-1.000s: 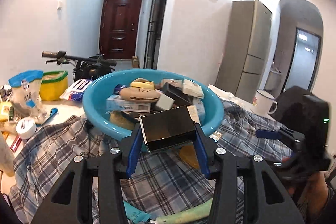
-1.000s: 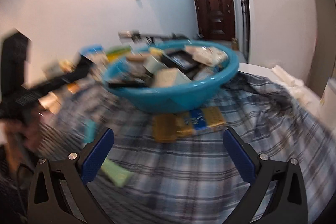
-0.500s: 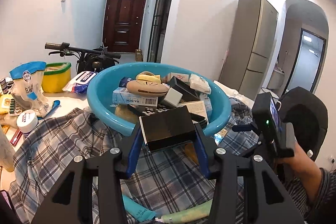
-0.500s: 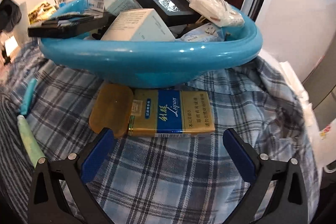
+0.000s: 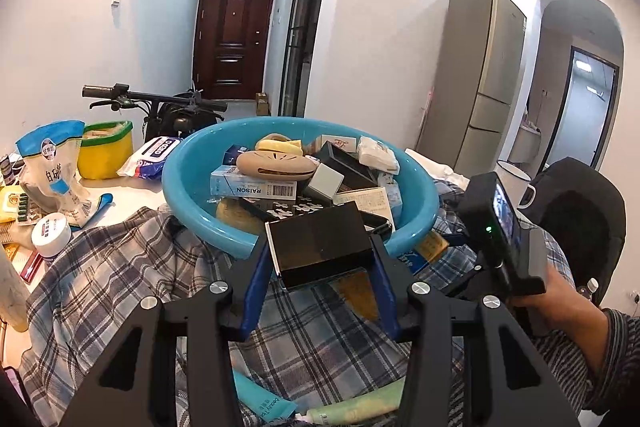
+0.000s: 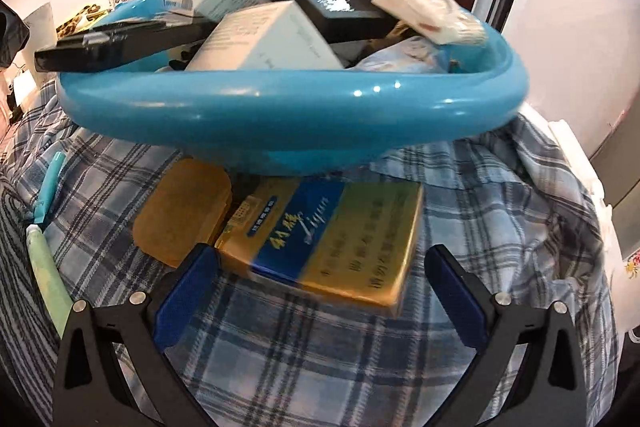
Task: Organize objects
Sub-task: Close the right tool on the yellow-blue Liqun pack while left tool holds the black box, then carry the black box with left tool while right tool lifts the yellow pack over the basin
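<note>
Most items already piled in blue basin [image 5: 208, 227] ahead. Left tool [image 5: 320, 263] clamped on black box [image 5: 320, 247], near basin rim, not yet dropped. Right tool [image 6: 320, 287] spread wide around gold-blue carton [image 6: 332, 239] on plaid cloth [image 6: 320, 347], ungripped. Tubes [image 5: 352, 409] beneath left tool left over.

Table [image 5: 132, 201] under plaid cloth [image 6: 320, 359]
</note>
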Action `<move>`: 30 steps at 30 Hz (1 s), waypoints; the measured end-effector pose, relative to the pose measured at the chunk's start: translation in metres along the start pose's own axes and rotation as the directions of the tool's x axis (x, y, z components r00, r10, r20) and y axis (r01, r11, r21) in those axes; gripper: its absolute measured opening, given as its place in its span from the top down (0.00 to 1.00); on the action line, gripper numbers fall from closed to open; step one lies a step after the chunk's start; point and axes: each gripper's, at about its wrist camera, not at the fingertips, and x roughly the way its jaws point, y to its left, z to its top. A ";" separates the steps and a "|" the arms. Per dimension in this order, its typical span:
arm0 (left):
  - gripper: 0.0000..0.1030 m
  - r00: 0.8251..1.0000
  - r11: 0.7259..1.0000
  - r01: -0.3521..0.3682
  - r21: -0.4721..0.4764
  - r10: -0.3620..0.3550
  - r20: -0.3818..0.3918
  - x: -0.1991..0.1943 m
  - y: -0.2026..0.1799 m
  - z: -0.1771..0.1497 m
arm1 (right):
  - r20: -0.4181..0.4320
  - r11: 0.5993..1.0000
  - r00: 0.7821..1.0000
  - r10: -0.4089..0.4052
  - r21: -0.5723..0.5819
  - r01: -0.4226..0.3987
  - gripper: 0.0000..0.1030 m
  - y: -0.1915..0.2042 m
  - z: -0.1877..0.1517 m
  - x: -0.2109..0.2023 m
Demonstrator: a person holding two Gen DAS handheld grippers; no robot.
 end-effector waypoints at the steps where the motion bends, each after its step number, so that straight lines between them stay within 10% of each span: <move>1: 0.52 1.000 1.000 0.000 0.000 0.000 0.000 0.000 0.000 0.000 | 0.002 1.000 1.000 0.002 0.011 -0.002 0.00 -0.001 0.001 0.001; 30: 0.52 1.000 1.000 -0.004 -0.025 0.005 0.030 -0.002 0.007 0.001 | 0.169 0.988 0.984 -0.057 0.152 0.031 0.11 -0.030 -0.039 -0.091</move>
